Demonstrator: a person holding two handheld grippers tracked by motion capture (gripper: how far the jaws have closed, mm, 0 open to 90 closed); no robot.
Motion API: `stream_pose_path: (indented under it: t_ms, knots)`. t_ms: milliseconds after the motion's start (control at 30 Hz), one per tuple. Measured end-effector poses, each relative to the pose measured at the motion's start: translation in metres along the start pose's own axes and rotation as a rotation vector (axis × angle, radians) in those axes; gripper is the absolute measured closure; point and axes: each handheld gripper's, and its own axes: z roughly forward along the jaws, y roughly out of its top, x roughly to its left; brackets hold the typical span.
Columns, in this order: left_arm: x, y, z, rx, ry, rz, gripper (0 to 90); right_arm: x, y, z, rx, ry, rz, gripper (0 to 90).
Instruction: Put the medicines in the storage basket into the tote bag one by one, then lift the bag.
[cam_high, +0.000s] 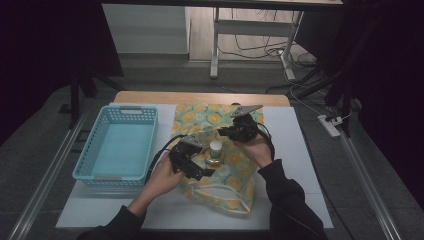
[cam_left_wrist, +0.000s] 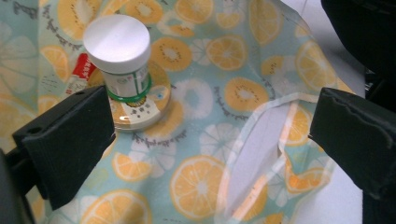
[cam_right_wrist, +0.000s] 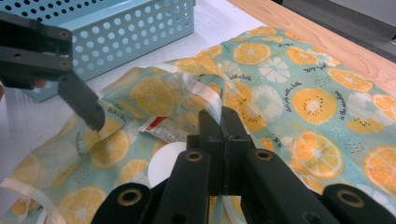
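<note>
Bottle (cam_left_wrist: 120, 60) stands upright just left of your wide-open, empty left gripper (cam_left_wrist: 210, 140). Right gripper (cam_right_wrist: 223, 140) is clamped on the bag's (cam_right_wrist: 289, 93) edge.

The bag (cam_high: 227, 172) was pale teal with orange and yellow citrus slices plus white ones. The bottle (cam_left_wrist: 122, 56) had a white cap, a green ring and a green-printed label. Basket (cam_high: 102, 150) was light blue, tongs (cam_left_wrist: 215, 135) black, table (cam_high: 300, 150) white.
</note>
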Motion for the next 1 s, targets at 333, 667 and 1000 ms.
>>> stream_pose_path:
  t_ms: [333,667,1000]
  knots:
    - [-0.01,-0.009,0.003,0.021,0.009,0.03,0.0,0.002,0.0,0.001,-0.002,0.002,-0.004,90.0]
    - [-0.012,-0.02,0.016,0.06,0.031,0.011,2.7,0.004,0.001,-0.001,-0.007,0.004,-0.008,90.0]
    - [-0.013,-0.034,0.044,0.132,0.038,0.046,0.0,0.004,0.001,-0.003,-0.009,0.005,-0.007,90.0]
